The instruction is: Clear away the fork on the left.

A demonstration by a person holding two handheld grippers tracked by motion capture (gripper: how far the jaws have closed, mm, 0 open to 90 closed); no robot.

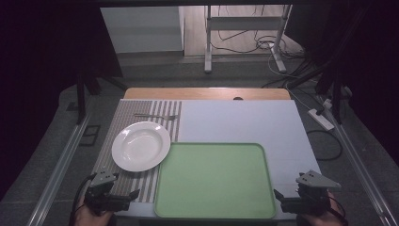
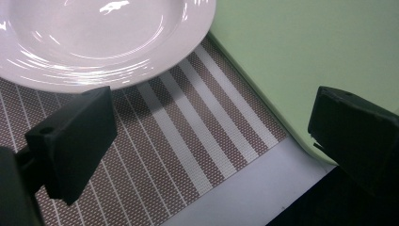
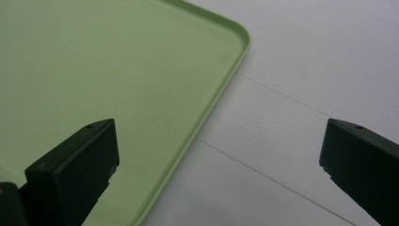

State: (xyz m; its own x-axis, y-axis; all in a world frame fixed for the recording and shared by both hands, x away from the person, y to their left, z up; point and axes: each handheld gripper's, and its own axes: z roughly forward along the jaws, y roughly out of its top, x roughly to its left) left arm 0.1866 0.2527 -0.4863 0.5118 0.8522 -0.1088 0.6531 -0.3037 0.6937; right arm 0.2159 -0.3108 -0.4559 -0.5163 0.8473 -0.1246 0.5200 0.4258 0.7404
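Observation:
A white plate (image 1: 141, 146) lies empty on a striped placemat (image 1: 131, 181) at the left of the table. A fork (image 1: 156, 116) lies on the mat beyond the plate. An empty light green tray (image 1: 215, 181) sits at the front centre, its left edge beside the plate. My left gripper (image 1: 128, 200) is held at the front left corner, open. In the left gripper view, its jaws (image 2: 211, 141) hang over the placemat (image 2: 188, 127), with the plate (image 2: 94, 37) and the tray (image 2: 306, 56) ahead. My right gripper (image 1: 283, 200) is open at the front right, its jaws (image 3: 219, 160) straddling the tray's edge (image 3: 207, 108).
A white sheet (image 1: 244, 122) covers the table, with a wooden strip (image 1: 207, 93) at the far edge. Beyond the table stand a metal frame (image 1: 244, 42) and loose cables (image 1: 263, 44) on the floor. A power strip (image 1: 321, 118) lies at the right. Rails (image 1: 61, 165) run along both sides.

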